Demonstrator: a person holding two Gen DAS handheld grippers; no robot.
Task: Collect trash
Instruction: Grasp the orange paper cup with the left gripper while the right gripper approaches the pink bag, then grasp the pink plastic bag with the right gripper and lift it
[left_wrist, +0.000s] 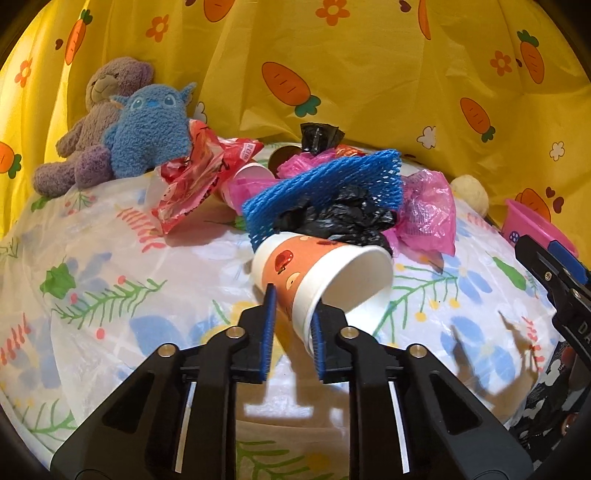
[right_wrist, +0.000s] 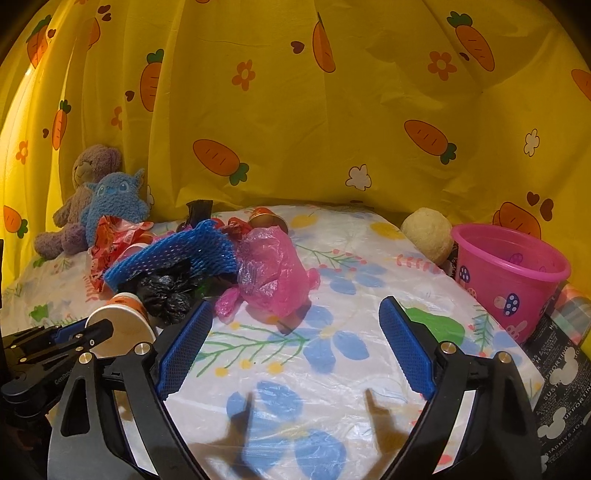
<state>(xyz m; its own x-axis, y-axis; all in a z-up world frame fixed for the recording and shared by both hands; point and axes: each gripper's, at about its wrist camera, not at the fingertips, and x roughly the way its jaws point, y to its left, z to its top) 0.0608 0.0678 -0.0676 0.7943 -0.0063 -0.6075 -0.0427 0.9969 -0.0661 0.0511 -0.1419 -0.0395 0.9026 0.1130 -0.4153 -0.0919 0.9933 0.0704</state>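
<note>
Left gripper: the left gripper (left_wrist: 293, 314) is seen clamped on the wall of a paper cup (left_wrist: 321, 275); one blue pad is pressed on the outside, the other is set inside the rim.
Paper cup: an orange-printed cup is lying on its side at the centre of the left wrist view, its mouth turned toward 4 o'clock; in the right wrist view it is found at 8 o'clock.
Right gripper: the right gripper (right_wrist: 297, 321) is held with its jaws wide apart, and only bare tablecloth (right_wrist: 332, 369) is seen between them.
Trash pile: a blue foam net (left_wrist: 325, 184), a crumpled black bag (left_wrist: 336, 218), a pink plastic bag (left_wrist: 428, 210) and a red wrapper (left_wrist: 192, 177) are heaped at 12 o'clock of the cup, the black bag touching its upper side.
Second cup: another paper cup (left_wrist: 245, 181) is partly hidden behind the net.
Pink bucket: a pink bucket (right_wrist: 513, 280) is stood at 3 o'clock in the right wrist view, well apart from the pile.
Toys: a purple teddy bear (left_wrist: 92, 125) and a blue plush (left_wrist: 147, 133) are seated at 10 o'clock, against the yellow carrot-print curtain (left_wrist: 369, 74).
Ball: a cream fuzzy ball (right_wrist: 428, 232) is seen just beside the bucket.
</note>
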